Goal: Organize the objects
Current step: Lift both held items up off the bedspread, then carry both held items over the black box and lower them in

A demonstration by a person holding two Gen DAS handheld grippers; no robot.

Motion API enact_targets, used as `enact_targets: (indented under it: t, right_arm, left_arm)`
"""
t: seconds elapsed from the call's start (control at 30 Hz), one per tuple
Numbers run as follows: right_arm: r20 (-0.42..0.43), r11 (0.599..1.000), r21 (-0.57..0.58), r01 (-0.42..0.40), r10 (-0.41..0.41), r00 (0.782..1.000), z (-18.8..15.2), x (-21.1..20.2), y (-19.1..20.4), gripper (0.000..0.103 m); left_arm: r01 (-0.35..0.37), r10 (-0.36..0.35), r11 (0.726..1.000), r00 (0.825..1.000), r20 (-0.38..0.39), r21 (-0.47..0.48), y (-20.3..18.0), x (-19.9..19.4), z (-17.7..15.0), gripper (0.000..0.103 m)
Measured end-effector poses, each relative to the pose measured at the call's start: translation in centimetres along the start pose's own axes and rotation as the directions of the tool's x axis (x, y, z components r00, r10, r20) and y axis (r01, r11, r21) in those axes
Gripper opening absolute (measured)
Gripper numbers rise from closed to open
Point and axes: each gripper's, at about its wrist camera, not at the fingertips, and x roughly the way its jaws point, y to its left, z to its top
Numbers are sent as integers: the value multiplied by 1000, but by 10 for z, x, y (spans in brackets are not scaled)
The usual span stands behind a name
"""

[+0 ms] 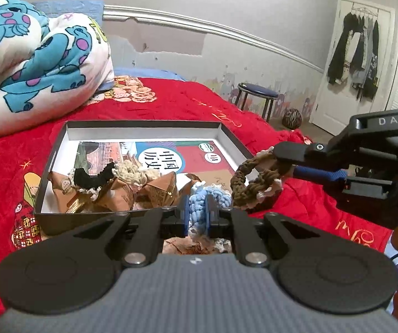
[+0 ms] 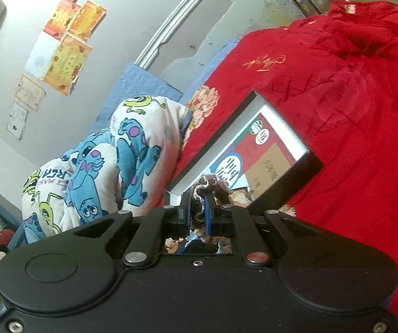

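Bed with red cover, box and quilt on top

Your bed (image 1: 149, 105) wears a red embroidered cover; on it lie a shallow dark box (image 1: 60, 149) (white inside, holding small items) and a bunched cartoon-print quilt (image 1: 32, 63) toward the wall.

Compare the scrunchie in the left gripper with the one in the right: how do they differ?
The blue scrunchie is light blue, bunched between the left gripper's pads at the box's near edge. The brown scrunchie is dark brown with cream trim, hanging as an open loop from the right gripper, outside the box. Both are crocheted and clamped.
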Motion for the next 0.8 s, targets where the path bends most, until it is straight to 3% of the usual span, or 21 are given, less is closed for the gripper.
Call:
enact_targets:
  t: [0.4,0.67,0.8]
  right_arm:
    - [8,999,9,-47,47,999,4,6,1,10]
    - [34,994,24,-103,102,994,8,14,2,10]
    - [74,997,-12,-71,72,995,18,21,1,10]
  left_arm:
    - [19,-20,1000,998,67,6,1,-7,6,14]
    - [-20,15,999,991,135,38,8,-12,17,14]
    - [-27,27,1000,989,149,-3,21,-6,27,14]
